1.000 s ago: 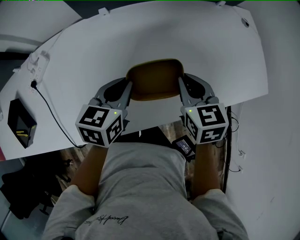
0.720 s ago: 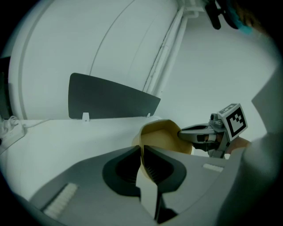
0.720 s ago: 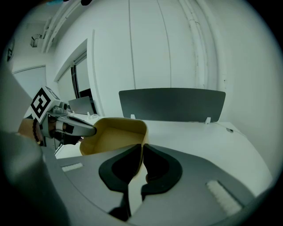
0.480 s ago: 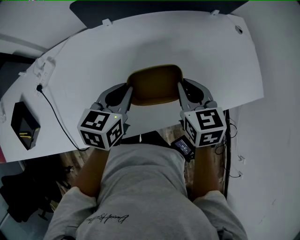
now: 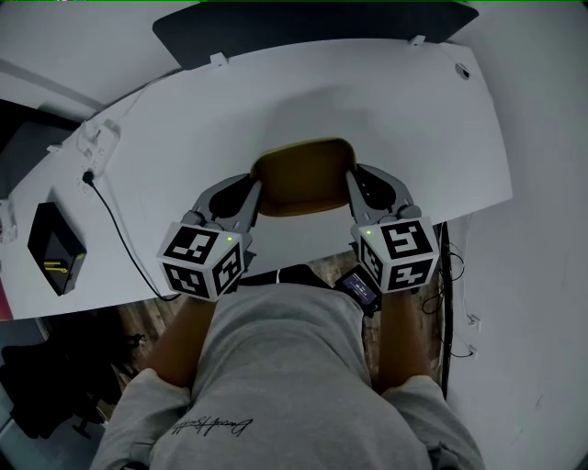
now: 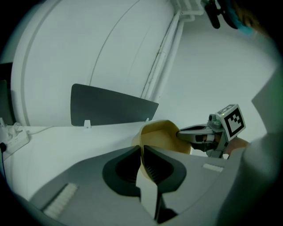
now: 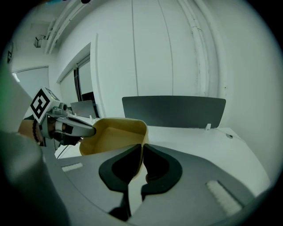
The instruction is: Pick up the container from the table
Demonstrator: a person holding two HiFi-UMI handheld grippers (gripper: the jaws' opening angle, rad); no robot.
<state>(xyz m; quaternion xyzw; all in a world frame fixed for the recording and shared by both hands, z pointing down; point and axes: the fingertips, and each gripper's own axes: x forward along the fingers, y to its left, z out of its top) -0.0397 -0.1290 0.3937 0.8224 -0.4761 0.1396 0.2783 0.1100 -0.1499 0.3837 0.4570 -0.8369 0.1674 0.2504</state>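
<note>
A tan, open-topped container (image 5: 303, 174) hangs a little above the white table (image 5: 386, 101), held by its two short sides. My left gripper (image 5: 254, 190) is shut on its left rim and my right gripper (image 5: 352, 184) on its right rim. In the left gripper view the thin wall of the container (image 6: 163, 134) is pinched between the pads, and the right gripper (image 6: 208, 134) shows at the far side. In the right gripper view the container (image 7: 112, 132) is clamped the same way, with the left gripper (image 7: 66, 126) beyond it. The container looks empty.
A dark panel (image 5: 312, 23) stands along the table's far edge. A black box (image 5: 55, 248) with a cable (image 5: 115, 220) sits at the table's left end. The person's grey-shirted body fills the near side, and a small dark device (image 5: 360, 286) sits near the right forearm.
Both grippers have risen a little together, with the container between them. Neither grip has changed.
</note>
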